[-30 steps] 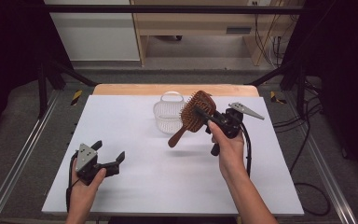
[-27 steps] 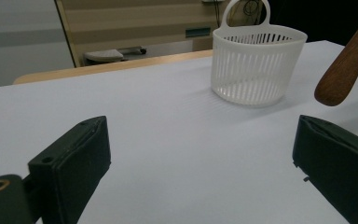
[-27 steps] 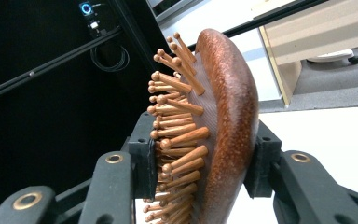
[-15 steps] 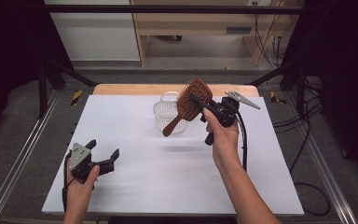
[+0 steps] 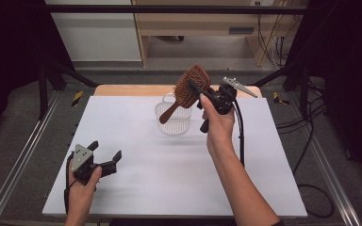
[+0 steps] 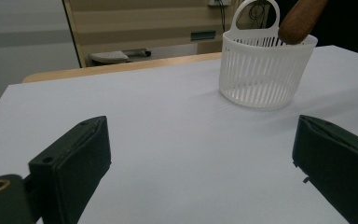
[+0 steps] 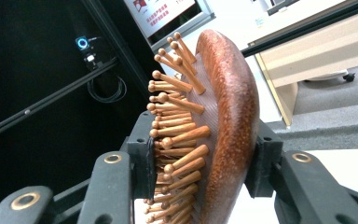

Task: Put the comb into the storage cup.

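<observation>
A brown wooden hairbrush (image 5: 190, 88) with wooden pins hangs in the air above a small white slatted basket (image 5: 174, 118). My right gripper (image 5: 202, 92) is shut on the brush head, one jaw on the pins, the other on the rounded back (image 7: 228, 140). The handle slopes down to the left, its tip over the basket's rim (image 6: 298, 21). My left gripper (image 5: 104, 155) rests open near the table's front left, nothing between its fingers (image 6: 72, 163). In the left gripper view the basket (image 6: 263, 70) stands ahead to the right.
The white tabletop (image 5: 136, 141) has a wooden strip (image 5: 122, 89) along its far edge. Metal rails (image 5: 23, 155) run along both sides. Cables (image 5: 311, 155) trail on the floor at the right. A desk stands beyond the table.
My right hand has lifted the hairbrush up and slightly away, so the brush now hangs higher over the basket. The left gripper has stayed where it was.
</observation>
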{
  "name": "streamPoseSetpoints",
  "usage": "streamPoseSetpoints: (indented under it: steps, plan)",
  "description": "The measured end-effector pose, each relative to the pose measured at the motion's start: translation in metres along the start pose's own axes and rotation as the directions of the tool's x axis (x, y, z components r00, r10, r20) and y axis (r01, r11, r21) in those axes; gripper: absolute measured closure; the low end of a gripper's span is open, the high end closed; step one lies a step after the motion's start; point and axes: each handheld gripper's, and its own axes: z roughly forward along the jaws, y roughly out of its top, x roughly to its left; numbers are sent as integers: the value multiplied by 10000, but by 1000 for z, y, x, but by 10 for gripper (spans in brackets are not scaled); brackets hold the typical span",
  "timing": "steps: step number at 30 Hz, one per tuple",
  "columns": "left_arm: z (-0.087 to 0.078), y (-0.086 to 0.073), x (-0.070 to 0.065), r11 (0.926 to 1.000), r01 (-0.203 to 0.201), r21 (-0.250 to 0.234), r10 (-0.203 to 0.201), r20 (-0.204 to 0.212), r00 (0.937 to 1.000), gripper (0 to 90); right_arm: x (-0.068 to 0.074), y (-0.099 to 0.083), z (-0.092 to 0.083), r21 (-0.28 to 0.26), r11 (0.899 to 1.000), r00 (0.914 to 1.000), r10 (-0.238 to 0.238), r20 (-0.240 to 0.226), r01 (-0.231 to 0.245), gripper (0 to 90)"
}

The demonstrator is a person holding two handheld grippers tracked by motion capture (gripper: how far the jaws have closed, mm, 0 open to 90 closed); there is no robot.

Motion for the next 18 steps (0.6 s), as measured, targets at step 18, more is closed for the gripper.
streamPoseSetpoints:
  steps: [18]
  plan:
    - [-1, 0, 4, 9998, 128, -119, -128, 8, 9999, 44, -9, 5, 24, -355, 9988, 9982, -316, 511, 335, 542]
